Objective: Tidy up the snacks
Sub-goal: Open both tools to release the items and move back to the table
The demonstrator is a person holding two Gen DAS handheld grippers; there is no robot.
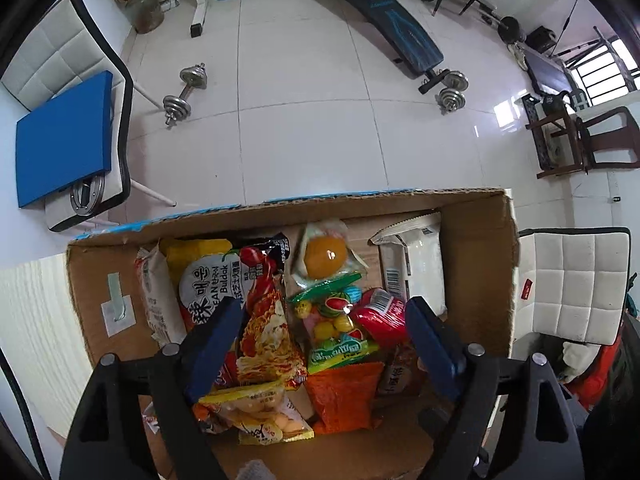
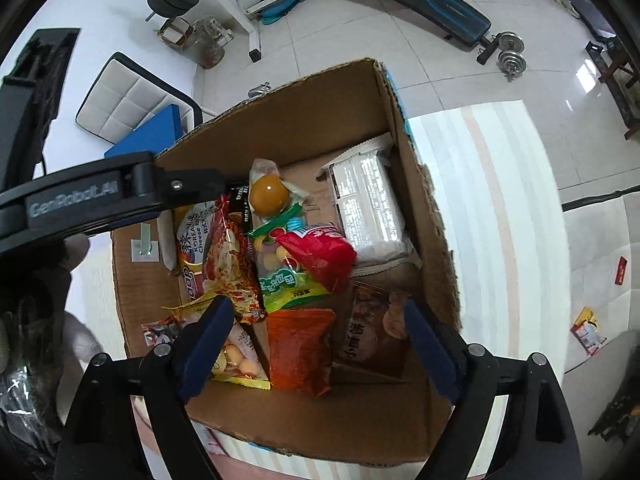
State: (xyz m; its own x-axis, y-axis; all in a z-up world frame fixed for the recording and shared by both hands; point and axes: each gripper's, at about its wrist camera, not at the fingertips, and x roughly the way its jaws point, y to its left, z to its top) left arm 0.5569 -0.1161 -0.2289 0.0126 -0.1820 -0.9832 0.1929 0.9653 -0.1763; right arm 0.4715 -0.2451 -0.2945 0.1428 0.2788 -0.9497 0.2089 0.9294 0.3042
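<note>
Both the left gripper and right gripper hover over the cardboard box of snack packets, jaws apart (nothing clamped).

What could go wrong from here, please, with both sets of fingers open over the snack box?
1. The snacks overlap in a loose heap, so closing the right gripper could pinch the orange packet together with the biscuit packet beside it.
2. The left gripper hangs close above the noodle packet and candy bag; pushing down might crush them.
3. Both grippers work inside one cardboard box and could collide.
</note>
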